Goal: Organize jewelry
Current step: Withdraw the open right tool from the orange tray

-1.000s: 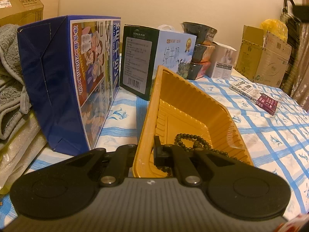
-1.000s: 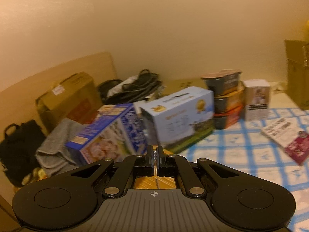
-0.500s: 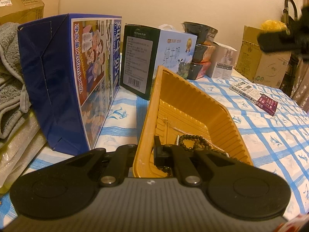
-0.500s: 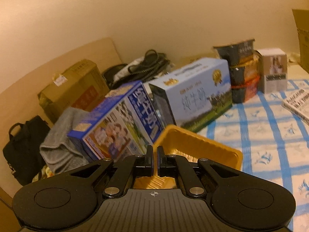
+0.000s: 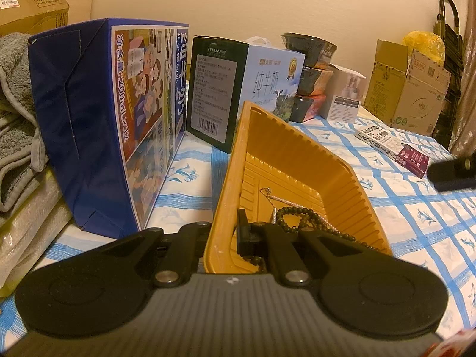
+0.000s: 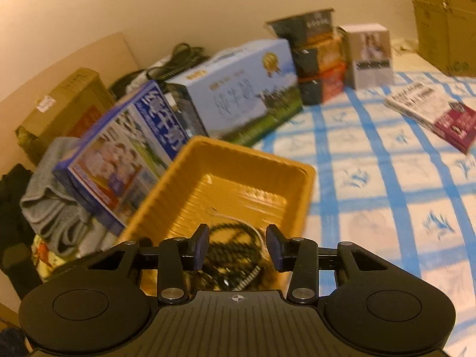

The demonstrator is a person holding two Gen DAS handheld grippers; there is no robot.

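Left claw [image 5: 226, 232] clamped on yellow tray's [image 5: 297, 160] near wall. Right claw [image 6: 236, 247] just opening, spread over dark bead bracelet [image 5: 300, 217] and pearl chain [image 5: 278, 197] lying in tray, gripping nothing.

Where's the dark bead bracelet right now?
In the left wrist view the dark bead bracelet lies inside the yellow tray, at its near end, beside a thin pearl chain and just ahead of the left gripper.
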